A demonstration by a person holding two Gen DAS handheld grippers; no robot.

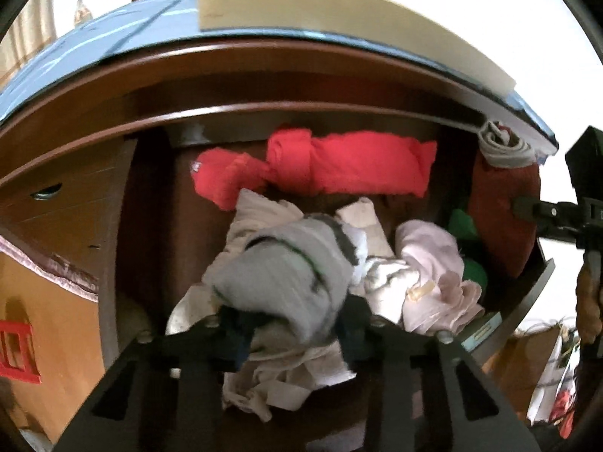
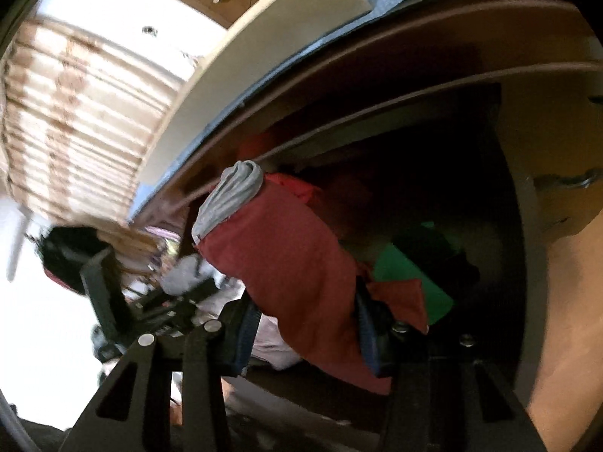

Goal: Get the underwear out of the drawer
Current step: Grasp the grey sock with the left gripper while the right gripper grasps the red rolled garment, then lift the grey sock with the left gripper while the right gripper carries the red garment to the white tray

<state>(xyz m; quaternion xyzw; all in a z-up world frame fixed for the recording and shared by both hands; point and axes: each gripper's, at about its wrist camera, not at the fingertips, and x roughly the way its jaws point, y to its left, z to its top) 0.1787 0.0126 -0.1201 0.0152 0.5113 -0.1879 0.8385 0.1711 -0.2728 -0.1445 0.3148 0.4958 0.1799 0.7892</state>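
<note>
Your left gripper [image 1: 290, 333] has its fingers pinching the grey underwear [image 1: 286, 275] on the pile in the open drawer [image 1: 150, 196]; lift straight up so nothing snags. Your right gripper [image 2: 305, 327] clamps the dark red garment [image 2: 286, 260]; keep both grips firm and pull clear of the drawer's front edge.

Brown wooden dresser [image 1: 264, 71], beige curtains [image 2: 75, 113], bright daylight.

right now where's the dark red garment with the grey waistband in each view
Left wrist view: the dark red garment hangs at the right edge of the drawer, grey waistband on top.
Right wrist view: it fills the centre, gripped between the right gripper jaws.
Shared landmark: the green cloth beside it.
</note>
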